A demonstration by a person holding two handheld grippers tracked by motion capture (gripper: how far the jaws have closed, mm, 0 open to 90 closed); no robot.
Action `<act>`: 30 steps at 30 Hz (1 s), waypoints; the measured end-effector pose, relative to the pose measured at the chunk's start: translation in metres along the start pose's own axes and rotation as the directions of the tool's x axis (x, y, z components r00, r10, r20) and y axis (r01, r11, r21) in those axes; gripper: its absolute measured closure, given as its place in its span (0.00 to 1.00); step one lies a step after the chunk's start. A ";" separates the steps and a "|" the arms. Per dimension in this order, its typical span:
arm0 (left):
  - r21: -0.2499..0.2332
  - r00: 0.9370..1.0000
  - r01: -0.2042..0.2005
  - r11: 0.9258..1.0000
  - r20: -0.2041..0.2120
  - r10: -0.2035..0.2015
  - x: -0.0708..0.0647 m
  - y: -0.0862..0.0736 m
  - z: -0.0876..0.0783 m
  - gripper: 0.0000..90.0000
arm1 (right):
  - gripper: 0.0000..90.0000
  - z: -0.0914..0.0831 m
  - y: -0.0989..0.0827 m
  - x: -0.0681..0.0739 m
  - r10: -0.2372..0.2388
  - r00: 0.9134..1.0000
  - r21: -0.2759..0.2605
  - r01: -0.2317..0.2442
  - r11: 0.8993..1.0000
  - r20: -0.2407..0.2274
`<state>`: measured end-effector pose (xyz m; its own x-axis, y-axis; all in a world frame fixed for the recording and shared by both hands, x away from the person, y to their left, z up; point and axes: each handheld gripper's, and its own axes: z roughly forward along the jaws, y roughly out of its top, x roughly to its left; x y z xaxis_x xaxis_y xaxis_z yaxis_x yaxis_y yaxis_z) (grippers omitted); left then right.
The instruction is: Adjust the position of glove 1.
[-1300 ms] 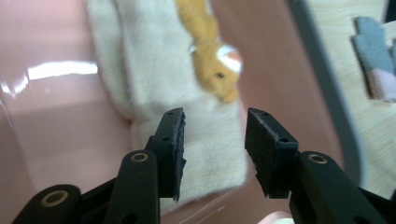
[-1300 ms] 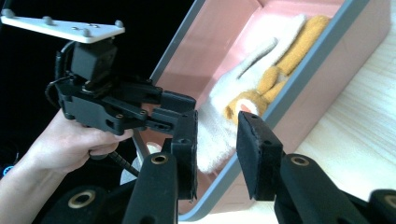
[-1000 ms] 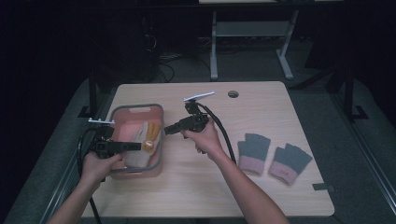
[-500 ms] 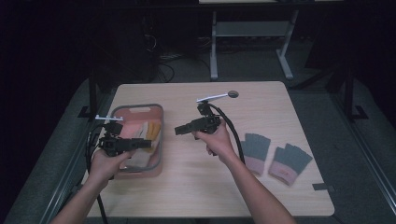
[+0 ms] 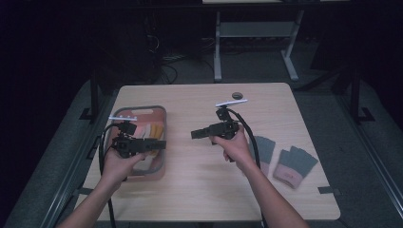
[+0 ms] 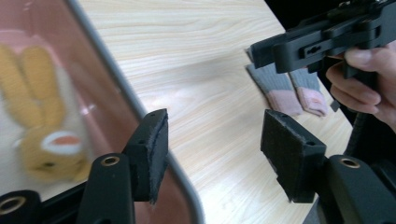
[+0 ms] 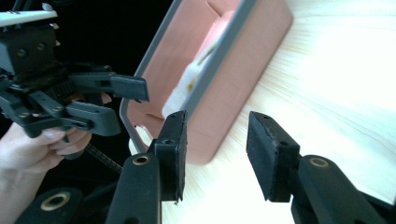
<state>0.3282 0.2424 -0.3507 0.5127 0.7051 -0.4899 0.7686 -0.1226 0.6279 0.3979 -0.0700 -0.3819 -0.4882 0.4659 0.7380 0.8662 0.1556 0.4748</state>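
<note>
Two grippers up over table. L gripper over pink bin, jaws spread, just been opening, nothing betw them; yellow glove lies in bin. R gripper mid-table, jaws apart, opening too, empty. Grey gloves far right.

Right tool: two black padded jaws rising from the bottom edge, just been opening, nothing between them.
Pink bin, grey-rimmed: upper centre of the frame, tilted diagonally, on the pale wooden table; white and yellow contents partly visible inside.
Left tool: left of the frame, held by a hand, jaws apart beside the bin's rim.
</note>
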 end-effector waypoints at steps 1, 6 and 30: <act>-0.002 1.000 0.001 1.000 0.003 -0.001 -0.002 0.001 0.002 0.45 | 0.63 -0.002 -0.001 -0.001 0.004 1.000 -0.002 -0.004 1.000 0.001; 0.001 1.000 -0.020 1.000 0.016 0.020 -0.012 0.005 0.010 0.43 | 0.62 -0.016 -0.007 -0.008 0.011 1.000 -0.019 -0.010 1.000 0.011; 0.020 0.992 -0.092 0.996 0.094 0.089 -0.049 0.013 0.054 0.36 | 0.57 -0.074 -0.033 -0.031 0.039 0.997 -0.081 -0.034 0.996 0.070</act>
<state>0.3337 0.1680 -0.3510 0.6132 0.6222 -0.4867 0.7258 -0.2005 0.6581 0.3769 -0.1541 -0.3844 -0.4450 0.5317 0.7206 0.8707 0.0686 0.4871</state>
